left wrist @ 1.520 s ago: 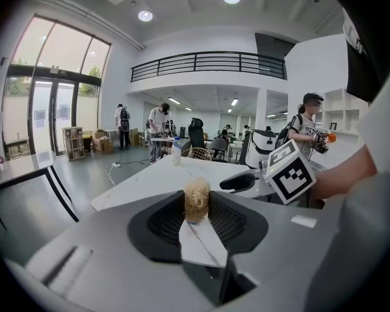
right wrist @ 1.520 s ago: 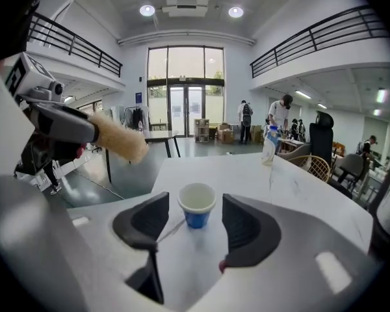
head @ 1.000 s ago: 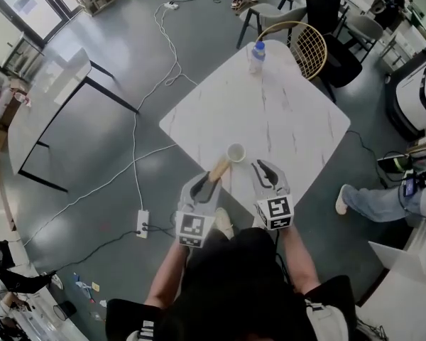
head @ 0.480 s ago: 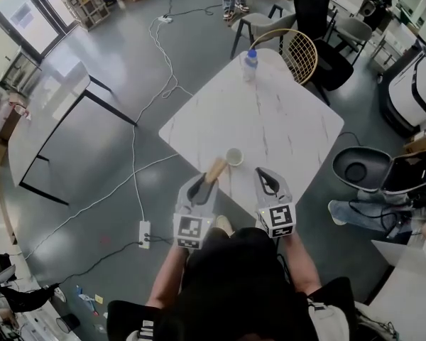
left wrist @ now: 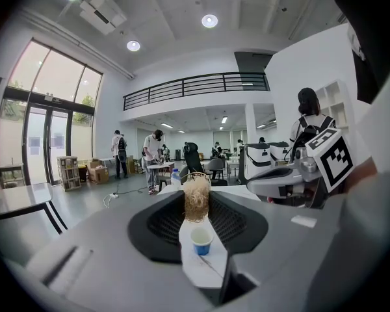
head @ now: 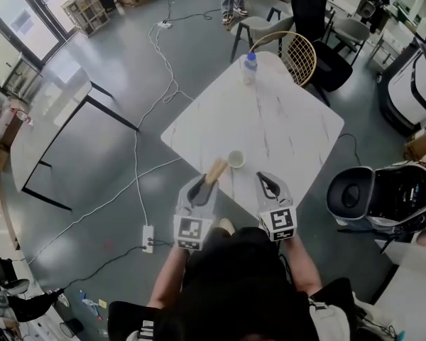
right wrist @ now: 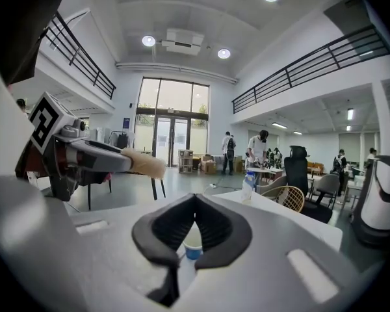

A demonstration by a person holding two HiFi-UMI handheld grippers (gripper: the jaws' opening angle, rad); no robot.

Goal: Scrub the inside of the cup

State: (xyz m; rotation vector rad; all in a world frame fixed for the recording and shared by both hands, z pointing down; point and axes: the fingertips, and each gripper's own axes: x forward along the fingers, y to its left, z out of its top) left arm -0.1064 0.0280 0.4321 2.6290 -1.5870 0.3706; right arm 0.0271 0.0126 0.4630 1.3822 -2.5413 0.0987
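A small white cup [head: 236,159] with a blue base stands upright near the front edge of the white marble table [head: 270,119]. My left gripper [head: 204,182] is shut on the handle of a tan bristle brush [head: 217,168], whose head points toward the cup from the left and stays short of the rim. In the left gripper view the brush [left wrist: 196,198] sticks up between the jaws, above the cup [left wrist: 201,240]. My right gripper [head: 264,179] sits just right of the cup, shut with nothing in it. The right gripper view shows the cup [right wrist: 192,247] beyond the closed jaws.
A water bottle [head: 249,67] stands at the table's far corner. A wire-backed chair [head: 295,52] is behind it. Cables and a power strip [head: 148,237] lie on the floor at left. A round white machine [head: 373,194] is on the floor at right.
The right gripper's jaws have come together and it has drawn back a little from the cup. The left gripper with the brush has kept its place. The white machine came into view at right.
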